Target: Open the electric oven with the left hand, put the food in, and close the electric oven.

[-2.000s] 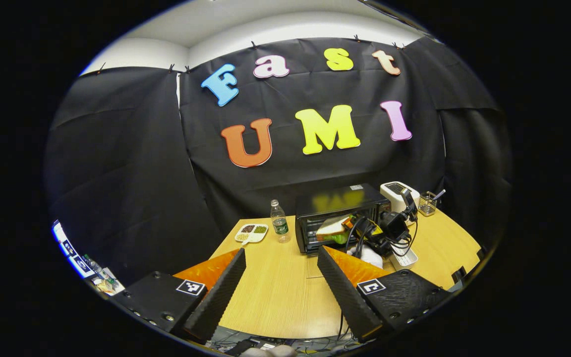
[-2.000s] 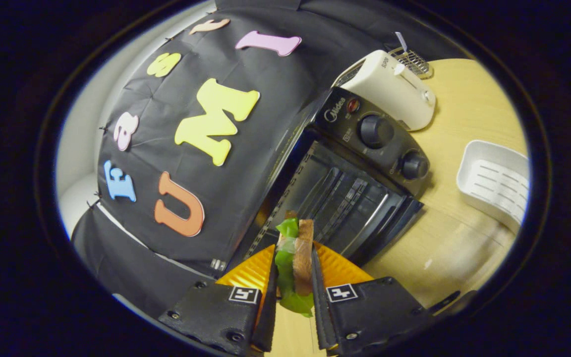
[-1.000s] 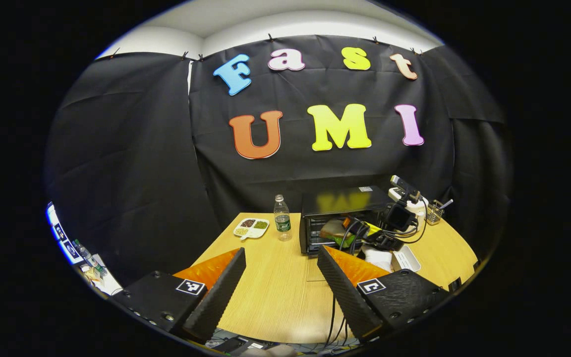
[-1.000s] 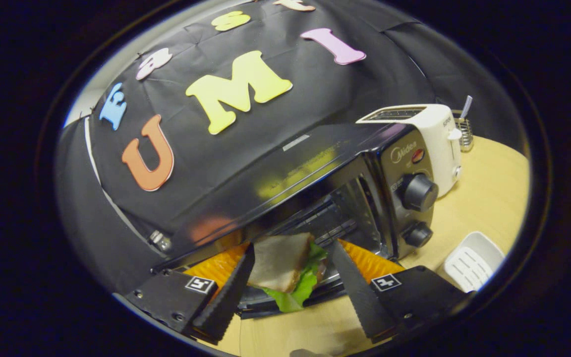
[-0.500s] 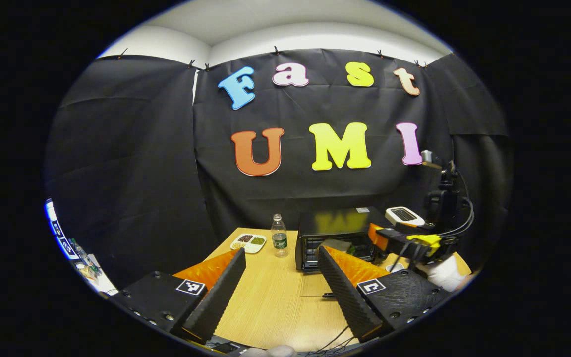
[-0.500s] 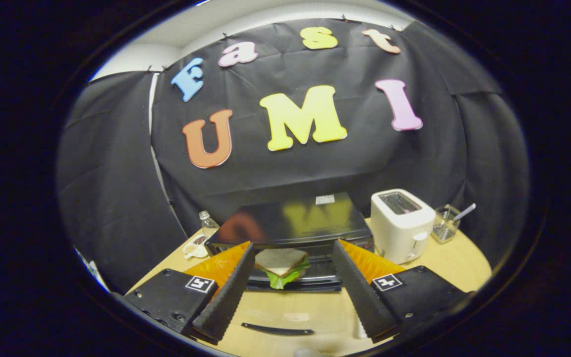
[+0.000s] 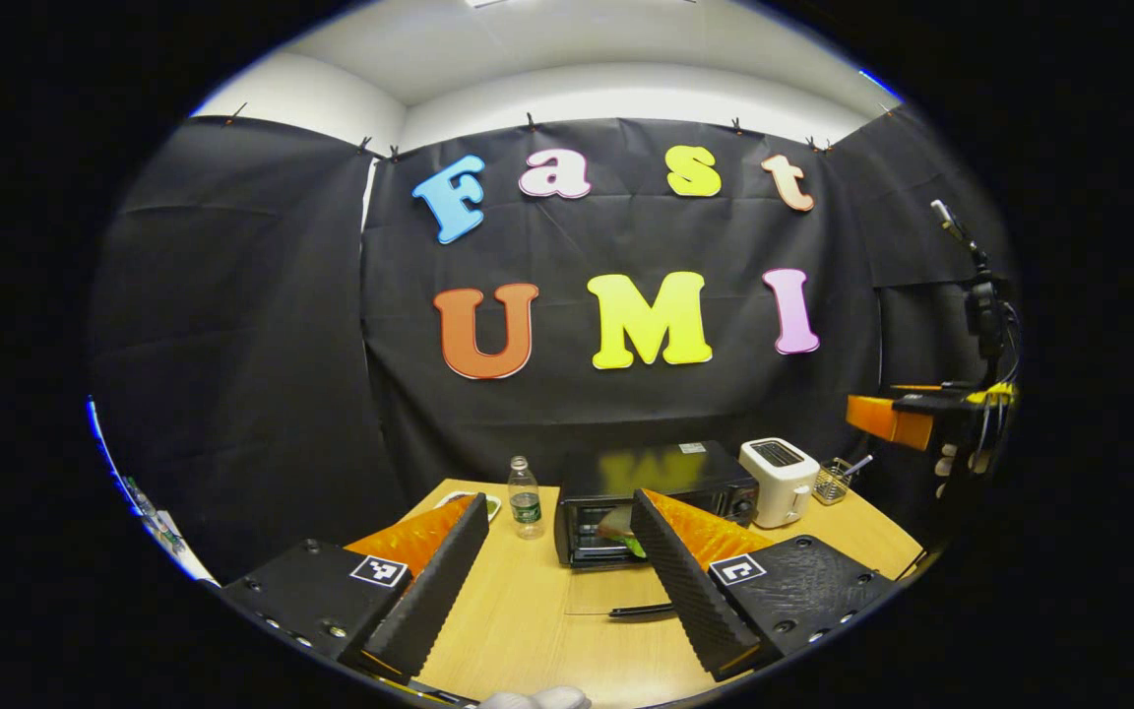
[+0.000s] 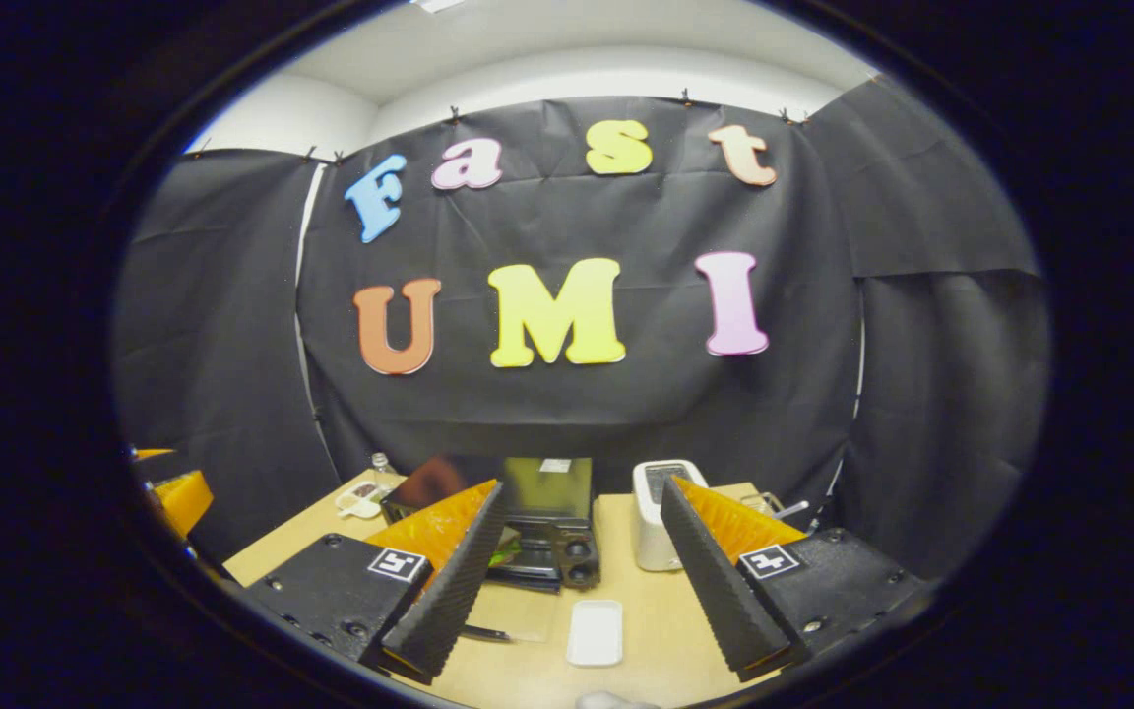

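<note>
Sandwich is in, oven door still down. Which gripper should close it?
Left. The left gripper, open, looks straight at the oven and its lowered door. The right gripper, also open, is drawn back, with the oven off to its left.

Wall: a black cloth wall [image 7: 262, 325] hangs ahead of the gripper and wraps round both sides, held up by small clips at the top.
Ceiling: a plain white ceiling [image 7: 567, 49] sits above the cloth, bright with light.
Upper wall: a white strip of wall [image 8: 567, 84] shows over the cloth.
Table: a light wooden table with a round edge [image 7: 528, 620] lies below and ahead of the gripper.
</note>
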